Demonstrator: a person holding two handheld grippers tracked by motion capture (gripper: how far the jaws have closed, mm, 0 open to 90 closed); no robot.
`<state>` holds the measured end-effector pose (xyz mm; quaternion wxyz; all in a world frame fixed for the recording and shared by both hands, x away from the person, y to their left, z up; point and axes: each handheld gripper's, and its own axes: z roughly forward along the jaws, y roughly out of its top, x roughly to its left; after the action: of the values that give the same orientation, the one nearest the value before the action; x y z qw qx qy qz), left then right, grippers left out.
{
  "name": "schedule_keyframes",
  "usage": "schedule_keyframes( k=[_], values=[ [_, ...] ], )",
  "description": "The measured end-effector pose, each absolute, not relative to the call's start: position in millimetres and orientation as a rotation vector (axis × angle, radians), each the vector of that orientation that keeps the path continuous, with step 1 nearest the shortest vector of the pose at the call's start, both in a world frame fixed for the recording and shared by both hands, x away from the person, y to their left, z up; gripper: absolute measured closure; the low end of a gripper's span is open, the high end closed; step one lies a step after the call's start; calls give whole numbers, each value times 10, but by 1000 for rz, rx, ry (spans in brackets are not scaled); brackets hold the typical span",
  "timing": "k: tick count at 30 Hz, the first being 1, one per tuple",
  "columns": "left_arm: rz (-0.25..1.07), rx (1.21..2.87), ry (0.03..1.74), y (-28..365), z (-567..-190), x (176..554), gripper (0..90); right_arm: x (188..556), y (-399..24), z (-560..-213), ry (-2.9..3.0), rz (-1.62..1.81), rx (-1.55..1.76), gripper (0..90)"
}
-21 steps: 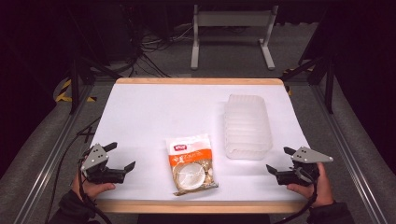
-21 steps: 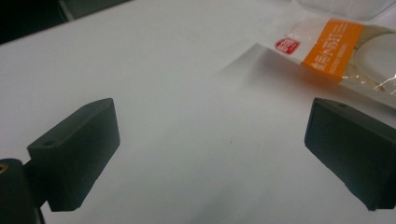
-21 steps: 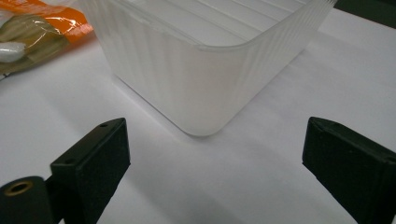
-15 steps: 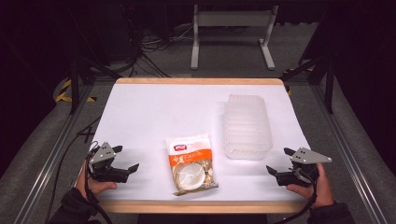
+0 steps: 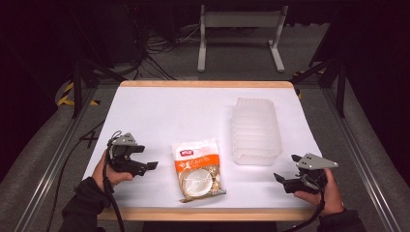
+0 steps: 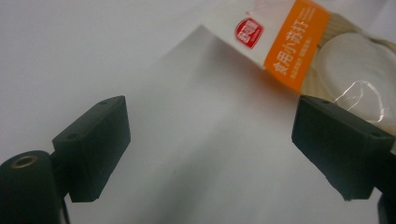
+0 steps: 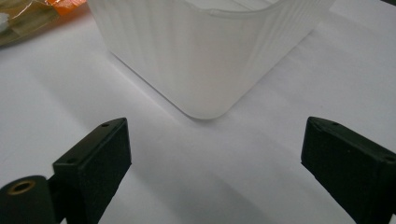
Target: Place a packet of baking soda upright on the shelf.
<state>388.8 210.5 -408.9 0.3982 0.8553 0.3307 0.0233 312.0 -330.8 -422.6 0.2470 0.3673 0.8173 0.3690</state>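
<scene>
Snack packet [image 5: 198, 169] flat on desk [image 5: 159, 111], left of ribbed tub [image 5: 256, 130]. Left gripper [image 5: 145, 166] beside packet, right gripper [image 5: 280, 179] near tub; jaws spread, empty. Risk: slick film slipping from a shallow pinch.

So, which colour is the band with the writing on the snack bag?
Orange, on the snack bag; the left gripper view shows it best.

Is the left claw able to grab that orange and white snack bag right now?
Probably yes. The left claw is open and pointing at the orange and white plastic snack bag, with just bare white table between them. The ribbed clear plastic tub sits off on the bag's far side.
</scene>
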Motion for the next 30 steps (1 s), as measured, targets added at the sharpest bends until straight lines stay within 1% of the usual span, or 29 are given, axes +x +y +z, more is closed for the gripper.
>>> schedule_keyframes(
  k=[5,8,9,13,15,17,19,20,22,23,27,30],
  values=[
    [6,2205,752,1817,-4052,4013,111,3116,-3281,-4236,2243,989,995,95],
    [-50,2235,730,1646,-4070,4122,102,3124,-3259,-4253,2256,980,993,97],
    [-50,2235,730,1646,-4070,4122,101,3124,-3259,-4253,2256,980,993,97],
    [-107,2326,728,1443,-4078,4347,97,3139,-3221,-4275,2276,969,980,99],
    [-112,2345,726,1410,-4084,4384,97,3141,-3217,-4287,2284,964,972,100],
    [-152,2364,729,1332,-4123,4503,105,3140,-3216,-4293,2287,954,972,100],
    [-170,2364,722,1314,-4138,4533,118,3142,-3218,-4295,2289,956,975,102],
    [-184,2369,731,1292,-4155,4555,145,3144,-3218,-4297,2291,956,975,102],
    [-176,2390,730,1249,-4184,4606,155,3149,-3212,-4303,2295,953,978,108],
    [-199,2393,735,1233,-4198,4627,185,3150,-3207,-4305,2300,946,972,115],
    [-257,2447,701,1109,-4268,4690,198,3156,-3207,-4313,2315,946,971,119],
    [-268,2464,683,1050,-4272,4713,199,3161,-3216,-4313,2312,954,975,120]
  ],
)
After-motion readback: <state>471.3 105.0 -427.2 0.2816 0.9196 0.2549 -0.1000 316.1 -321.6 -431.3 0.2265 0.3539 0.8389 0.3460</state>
